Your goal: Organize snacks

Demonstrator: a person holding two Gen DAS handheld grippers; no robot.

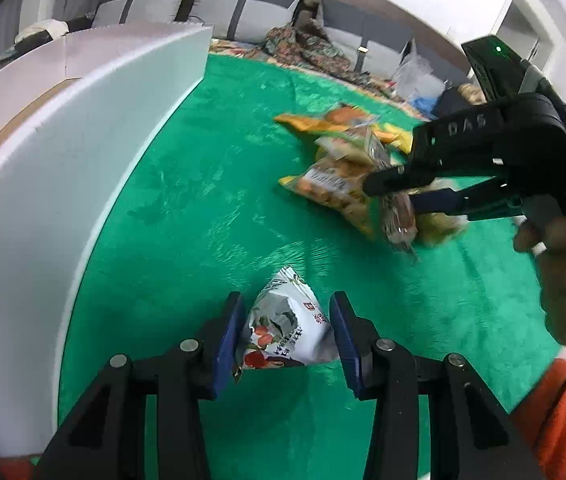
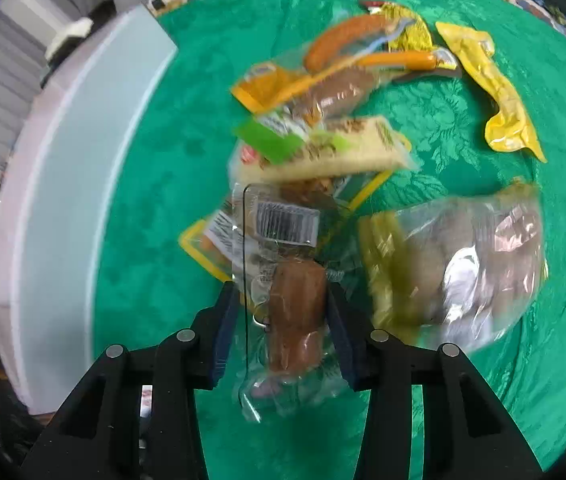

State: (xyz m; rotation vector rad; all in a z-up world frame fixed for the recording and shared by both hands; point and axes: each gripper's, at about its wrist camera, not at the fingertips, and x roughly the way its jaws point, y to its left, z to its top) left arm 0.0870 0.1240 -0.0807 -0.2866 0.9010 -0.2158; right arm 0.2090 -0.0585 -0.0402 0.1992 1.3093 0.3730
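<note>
My left gripper [image 1: 285,308] is shut on a white triangular snack packet [image 1: 283,332] with red fruit and dark print, held just above the green cloth [image 1: 203,208]. To the right, my right gripper [image 1: 393,200] reaches down into the snack pile [image 1: 331,184]. In the right wrist view my right gripper [image 2: 283,292] is shut on a clear-wrapped brown snack [image 2: 295,316], both blue pads pressing its sides. The wrapper carries a barcode label [image 2: 287,222]. Several orange, yellow and green packets lie blurred beyond it.
A tall white box wall [image 1: 63,152] curves along the left of the cloth and also shows as the white box wall [image 2: 55,168]. A yellow packet [image 2: 495,96] and a large clear bag [image 2: 463,264] lie right. A person's hand [image 1: 563,280] holds the right gripper. Sofa cushions [image 1: 223,12] stand behind.
</note>
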